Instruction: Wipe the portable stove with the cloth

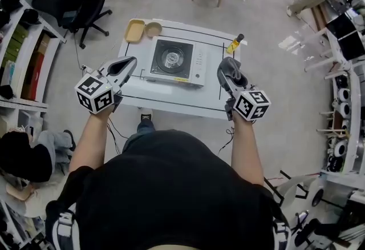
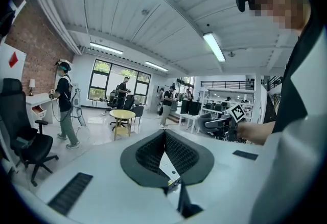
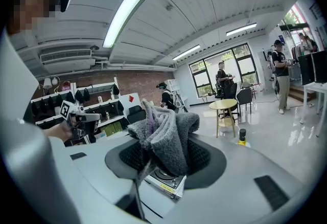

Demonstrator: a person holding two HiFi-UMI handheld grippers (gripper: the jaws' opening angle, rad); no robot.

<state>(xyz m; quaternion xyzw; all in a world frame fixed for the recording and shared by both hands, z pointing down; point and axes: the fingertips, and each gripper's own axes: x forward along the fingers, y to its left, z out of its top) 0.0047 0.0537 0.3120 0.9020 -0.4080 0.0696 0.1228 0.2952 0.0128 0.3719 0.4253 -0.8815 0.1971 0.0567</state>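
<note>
right gripper [image 1: 227, 69] is clamped on the grey cloth [image 3: 166, 133]; left gripper [image 1: 132, 61] has its jaws together, empty. the portable stove [image 1: 174, 60] sits on the white table [image 1: 137, 97] between them — at 10 o'clock from the cloth, long axis 9-to-3. beyond, at 11 o'clock, a tan tray [image 1: 134, 31] and bowl [image 1: 153, 29] — both apparently empty.

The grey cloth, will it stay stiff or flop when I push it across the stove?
Likely floppy: the cloth bunches in soft folds above the jaws. Its fuzzy pile would probably drag rather than slip on the stove.
</note>
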